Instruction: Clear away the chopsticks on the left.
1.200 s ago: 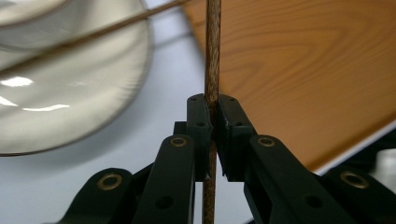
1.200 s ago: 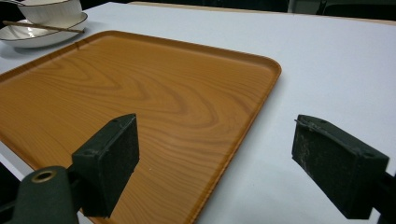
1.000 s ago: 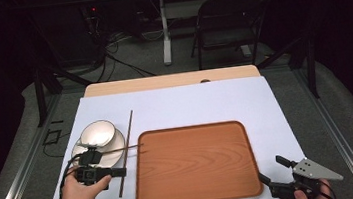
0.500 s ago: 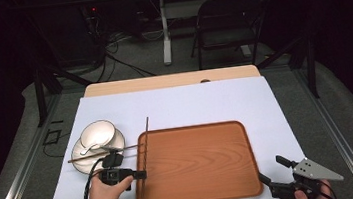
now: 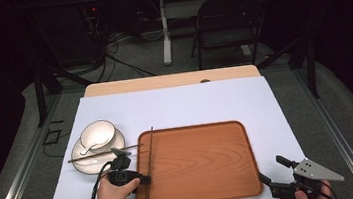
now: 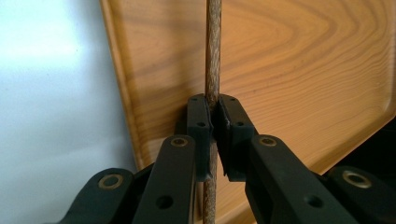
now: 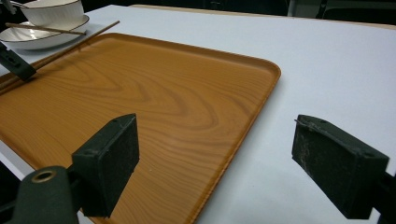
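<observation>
Left gripper (image 6: 212, 126) around chopstick (image 6: 213, 51) over wooden tray (image 6: 303, 70)

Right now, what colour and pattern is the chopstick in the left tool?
Mottled brown, speckled wooden chopstick, clearest in the left gripper view, clamped by the left tool.

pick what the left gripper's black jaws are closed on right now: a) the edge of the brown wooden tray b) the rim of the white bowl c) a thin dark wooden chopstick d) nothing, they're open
c: in the left gripper view the left gripper has its jaws pressed on a thin dark wooden chopstick that runs over the brown wooden tray.
</observation>
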